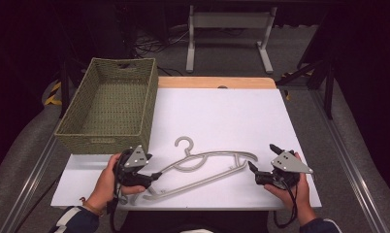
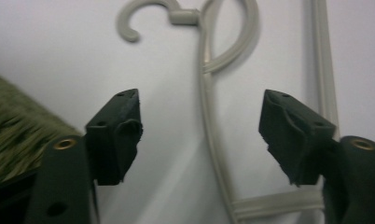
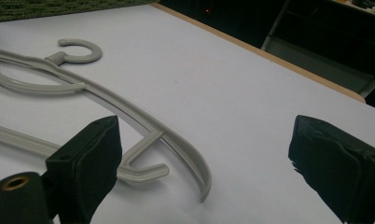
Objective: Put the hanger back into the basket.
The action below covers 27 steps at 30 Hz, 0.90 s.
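Observation:
A grey plastic hanger [image 1: 213, 155] lies flat on the white table top, its hook pointing away from me. My left gripper [image 1: 152, 176] is at the hanger's left end. In the left gripper view its jaws [image 2: 199, 121] stand apart over the table, and one arm of the hanger [image 2: 209, 116] runs between them without touching either pad. My right gripper [image 1: 262, 157] sits just right of the hanger's right end, jaws wide apart. In the right gripper view [image 3: 206, 126] the curved tip of the hanger [image 3: 129, 114] lies beside the left jaw, untouched.
A green woven basket [image 1: 149, 97] stands on the table's far left, close behind my left hand; its side shows in the left gripper view [image 2: 13, 140]. A wooden strip [image 1: 217, 82] edges the far side. Bare white surface [image 1: 222, 116] stretches beyond the hanger.

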Available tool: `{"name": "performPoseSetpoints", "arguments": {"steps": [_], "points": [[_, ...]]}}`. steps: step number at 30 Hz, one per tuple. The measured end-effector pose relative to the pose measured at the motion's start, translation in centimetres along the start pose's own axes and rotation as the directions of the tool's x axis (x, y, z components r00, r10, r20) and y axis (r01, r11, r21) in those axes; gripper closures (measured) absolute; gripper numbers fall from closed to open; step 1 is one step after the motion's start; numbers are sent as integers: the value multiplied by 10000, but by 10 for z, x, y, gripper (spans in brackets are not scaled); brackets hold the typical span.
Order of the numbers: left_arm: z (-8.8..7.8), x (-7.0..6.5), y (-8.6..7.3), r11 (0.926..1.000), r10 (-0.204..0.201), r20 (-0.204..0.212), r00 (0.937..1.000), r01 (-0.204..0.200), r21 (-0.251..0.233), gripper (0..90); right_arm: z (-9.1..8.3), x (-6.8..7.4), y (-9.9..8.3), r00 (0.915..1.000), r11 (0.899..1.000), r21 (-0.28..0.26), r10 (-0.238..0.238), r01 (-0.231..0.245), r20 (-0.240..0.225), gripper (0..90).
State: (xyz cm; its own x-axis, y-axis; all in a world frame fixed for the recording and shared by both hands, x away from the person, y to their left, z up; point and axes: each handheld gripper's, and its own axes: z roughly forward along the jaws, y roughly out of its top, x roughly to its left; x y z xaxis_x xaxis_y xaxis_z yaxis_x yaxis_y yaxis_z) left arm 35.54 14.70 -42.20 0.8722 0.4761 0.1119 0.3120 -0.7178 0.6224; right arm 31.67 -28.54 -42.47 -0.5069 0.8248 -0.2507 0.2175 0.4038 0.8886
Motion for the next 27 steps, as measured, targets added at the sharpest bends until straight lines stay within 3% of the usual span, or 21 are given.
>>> {"name": "performPoseSetpoints", "arguments": {"steps": [2, 3, 4, 6, 7, 10, 16, 24, 27], "points": [[10, 1, 11, 9976, 129, 438, 9990, -158, 677, 373, 1, -1, -1, 10000, 10000, 86, 9, -8, -66, 101], [13, 2, 14, 9963, 120, 441, 9990, -157, 849, 404, 2, -1, -1, 9999, 9999, 122, 19, -18, -119, 101], [21, 5, 22, 9905, 66, 383, 9992, -118, 1367, 454, 2, 0, -1, 9999, 9998, 197, 7, -4, -148, 101], [26, 7, 25, 9871, -32, 553, 9985, -57, 1600, 457, 3, 1, -2, 9996, 9995, 294, -78, 86, -260, 101], [33, 11, 29, 9799, -163, 708, 9974, 19, 1995, 471, 4, 1, -2, 9994, 9993, 339, -114, 125, -321, 101], [43, 14, 36, 9692, -256, 752, 9968, 64, 2460, 514, 6, 2, -2, 9988, 9986, 460, -231, 250, -429, 101], [54, 15, 48, 9606, -265, 935, 9953, -5, 2779, 570, 8, 2, -3, 9979, 9972, 653, -327, 364, -566, 102], [59, 8, 58, 9514, 269, 899, 9956, -531, 3034, 781, 11, 4, -4, 9967, 9949, 902, -395, 458, -703, 102], [60, 5, 59, 9500, 397, 835, 9957, -636, 3057, 798, 10, 4, -3, 9968, 9951, 878, -401, 461, -689, 101]]}}
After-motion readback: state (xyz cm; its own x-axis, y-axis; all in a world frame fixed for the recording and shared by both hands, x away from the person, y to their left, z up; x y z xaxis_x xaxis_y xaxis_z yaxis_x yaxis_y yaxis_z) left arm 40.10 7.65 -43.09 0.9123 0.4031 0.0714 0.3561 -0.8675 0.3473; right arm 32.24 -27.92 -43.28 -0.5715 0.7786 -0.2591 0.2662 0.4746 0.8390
